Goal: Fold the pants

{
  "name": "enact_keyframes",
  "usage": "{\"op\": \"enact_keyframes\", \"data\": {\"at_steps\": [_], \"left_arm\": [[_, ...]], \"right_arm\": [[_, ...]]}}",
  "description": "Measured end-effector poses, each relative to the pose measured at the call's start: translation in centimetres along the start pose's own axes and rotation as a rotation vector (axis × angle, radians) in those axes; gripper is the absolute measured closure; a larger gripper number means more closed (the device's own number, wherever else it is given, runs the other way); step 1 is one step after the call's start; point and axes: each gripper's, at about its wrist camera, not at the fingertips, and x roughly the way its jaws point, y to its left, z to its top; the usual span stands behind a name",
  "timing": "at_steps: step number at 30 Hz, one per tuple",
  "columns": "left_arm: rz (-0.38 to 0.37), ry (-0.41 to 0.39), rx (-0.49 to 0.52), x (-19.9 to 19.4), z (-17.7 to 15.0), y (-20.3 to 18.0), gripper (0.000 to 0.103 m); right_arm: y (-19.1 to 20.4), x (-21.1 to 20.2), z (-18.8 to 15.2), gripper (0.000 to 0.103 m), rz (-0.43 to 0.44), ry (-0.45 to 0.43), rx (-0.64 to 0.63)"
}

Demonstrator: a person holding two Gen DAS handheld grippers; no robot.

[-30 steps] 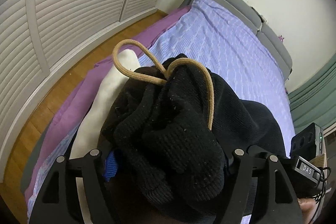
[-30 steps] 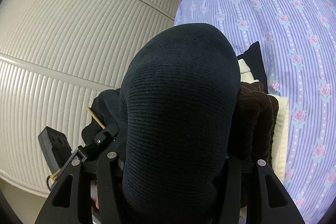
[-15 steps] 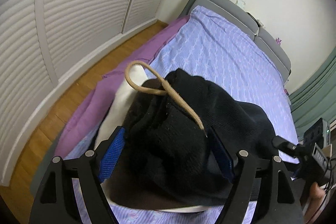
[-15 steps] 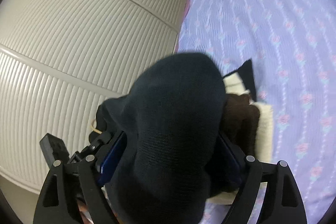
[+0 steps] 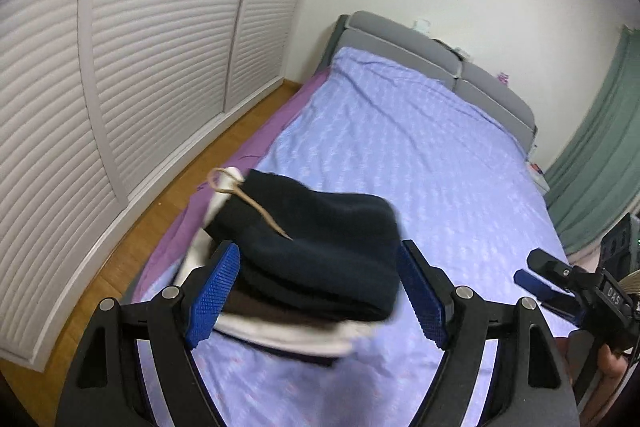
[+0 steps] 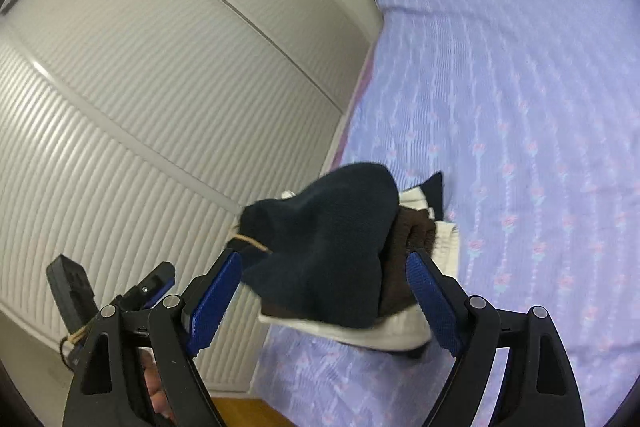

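Observation:
The folded dark navy pants [image 5: 320, 247] with a tan drawstring [image 5: 248, 203] lie on top of a stack of folded clothes at the near left corner of the bed. They also show in the right wrist view [image 6: 324, 251]. My left gripper [image 5: 318, 295] is open and empty, its blue pads apart just short of the stack. My right gripper [image 6: 324, 299] is open and empty too, close in front of the stack. The right gripper also shows in the left wrist view [image 5: 560, 283].
Under the pants lie a brown garment [image 6: 412, 235] and a white one [image 5: 304, 335]. The bed has a lilac flowered sheet [image 5: 400, 147] and a grey headboard [image 5: 432, 47]. White louvred closet doors [image 5: 140, 47] and wooden floor [image 5: 132, 239] are to the left; a green curtain [image 5: 600, 155] to the right.
Both grippers have opened, let go of the pants and drawn back. The pants now rest on the stack.

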Motion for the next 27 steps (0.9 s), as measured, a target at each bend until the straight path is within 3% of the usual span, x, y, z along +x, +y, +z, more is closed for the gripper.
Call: {"op": "enact_keyframes", "data": {"at_steps": [8,11,16,20,23,27], "left_arm": [[-0.062,-0.061,0.113,-13.8,-5.4,-15.2,0.023],[-0.063,-0.084,0.162,-20.1,-9.3,-22.2,0.021],[-0.134,-0.045,0.156,-28.0,-15.0,-32.0,0.019],[-0.178,-0.046,0.247,-33.2,-18.7,-39.5,0.019],[-0.222,-0.038,0.299,-35.8,-20.8,-43.9,0.018],[-0.236,-0.043,0.346,-38.1,-22.7,-46.9,0.018]], "right_arm": [[-0.9,-20.8,-4.1,0.018,-0.031,-0.134,-0.028],[-2.1,-29.8,-6.6,0.018,-0.051,-0.169,-0.03],[-3.7,-44.1,-10.0,0.018,-0.173,-0.186,-0.038],[-4.1,-54.9,-12.3,0.018,-0.273,-0.253,-0.054],[-3.9,-60.7,-13.8,0.018,-0.347,-0.285,-0.08],[-2.9,-66.5,-15.8,0.018,-0.465,-0.344,-0.118]]}}
